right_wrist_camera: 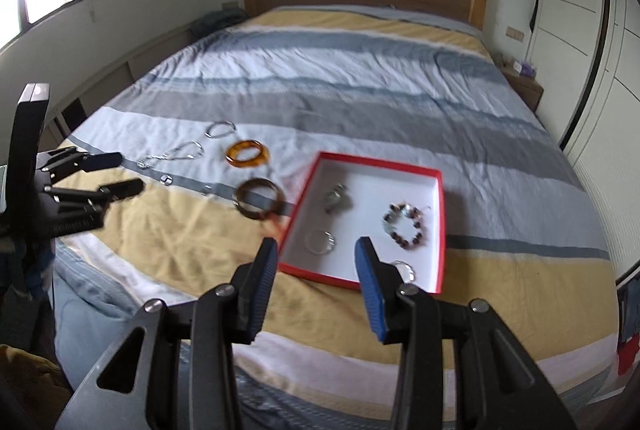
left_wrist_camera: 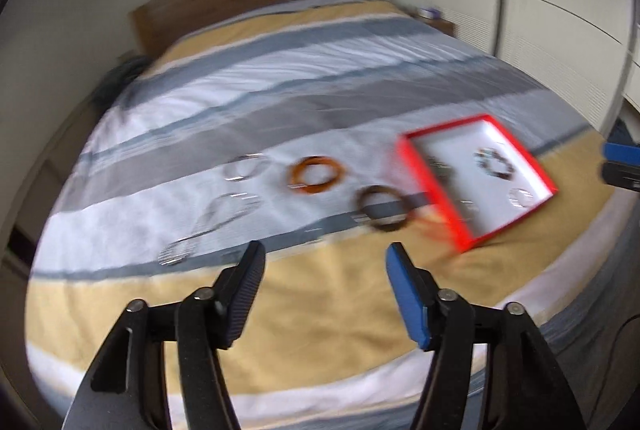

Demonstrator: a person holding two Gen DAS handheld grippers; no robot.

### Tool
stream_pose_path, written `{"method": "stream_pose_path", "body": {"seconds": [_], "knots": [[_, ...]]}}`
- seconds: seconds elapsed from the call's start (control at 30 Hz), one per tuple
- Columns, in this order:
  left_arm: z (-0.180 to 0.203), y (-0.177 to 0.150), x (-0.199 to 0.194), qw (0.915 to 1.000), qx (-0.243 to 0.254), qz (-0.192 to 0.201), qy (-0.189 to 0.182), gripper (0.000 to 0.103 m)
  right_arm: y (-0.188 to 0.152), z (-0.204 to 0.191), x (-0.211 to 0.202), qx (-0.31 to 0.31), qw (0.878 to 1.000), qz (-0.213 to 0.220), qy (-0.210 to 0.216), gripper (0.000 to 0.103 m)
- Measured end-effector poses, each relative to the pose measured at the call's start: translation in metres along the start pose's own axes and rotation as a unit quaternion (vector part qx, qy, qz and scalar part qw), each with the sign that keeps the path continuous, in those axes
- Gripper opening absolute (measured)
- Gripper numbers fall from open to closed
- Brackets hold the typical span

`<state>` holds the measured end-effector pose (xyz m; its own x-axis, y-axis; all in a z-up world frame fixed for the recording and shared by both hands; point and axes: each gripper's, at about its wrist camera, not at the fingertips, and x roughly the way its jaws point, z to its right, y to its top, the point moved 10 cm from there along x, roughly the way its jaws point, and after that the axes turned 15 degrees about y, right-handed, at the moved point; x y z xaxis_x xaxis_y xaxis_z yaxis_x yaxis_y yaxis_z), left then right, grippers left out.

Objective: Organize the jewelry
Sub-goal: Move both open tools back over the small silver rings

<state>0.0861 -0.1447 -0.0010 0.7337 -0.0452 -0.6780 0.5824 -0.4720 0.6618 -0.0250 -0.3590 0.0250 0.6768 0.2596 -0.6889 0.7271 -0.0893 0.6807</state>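
On a bed point(right_wrist_camera: 360, 78) covered by a quilt striped in yellow, white, grey and blue, jewelry is laid out in two groups. At the far left of the right wrist view the left hand-held gripper point(right_wrist_camera: 120, 172) is seen above the yellow stripe, its jaws held apart with nothing between them. To its right, loose on the quilt, a silver chain point(right_wrist_camera: 172, 154) is stretched out, and a thin silver ring bangle point(right_wrist_camera: 221, 129) lies just beyond it. Two thicker bangles follow: an amber, translucent one point(right_wrist_camera: 247, 153) farther away, and a dark brown one point(right_wrist_camera: 260, 204) nearer, just beside the left wall of a shallow red box point(right_wrist_camera: 440, 230) with a white floor. Four pieces are counted in the box: a greyish metal piece point(right_wrist_camera: 336, 199) at the far left, a clear ring point(right_wrist_camera: 320, 241) near it, a bracelet of dark red and pale beads point(right_wrist_camera: 405, 226) to the right, and another clear ring point(right_wrist_camera: 404, 269) at the near edge, partly hidden. The right hand-held gripper point(right_wrist_camera: 316, 262) is held wide, empty, over the box's near edge. The left wrist view is blurred.
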Motion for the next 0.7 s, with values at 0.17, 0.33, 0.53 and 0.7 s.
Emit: {"method": "stream_pose_path", "body": {"seconds": [0.17,0.33,0.53,0.7], "knots": [[-0.093,-0.022,-0.016,0.9969,-0.056,0.000,0.056,0.068,0.004,-0.029,-0.013,-0.009,1.000,0.018,0.007,0.038],[-0.162,-0.042,-0.048,0.9895,-0.102,0.018,0.101,0.069,0.011,-0.057,-0.026,-0.017,0.999,0.036,0.014,0.038],[-0.211,-0.057,-0.079,0.9811,-0.147,0.038,0.119,0.069,0.025,-0.099,-0.040,-0.037,0.997,0.057,0.026,0.038],[-0.219,-0.067,-0.078,0.9797,-0.155,0.036,0.122,0.072,0.035,-0.125,-0.030,-0.052,0.996,0.061,0.039,0.038]]}}
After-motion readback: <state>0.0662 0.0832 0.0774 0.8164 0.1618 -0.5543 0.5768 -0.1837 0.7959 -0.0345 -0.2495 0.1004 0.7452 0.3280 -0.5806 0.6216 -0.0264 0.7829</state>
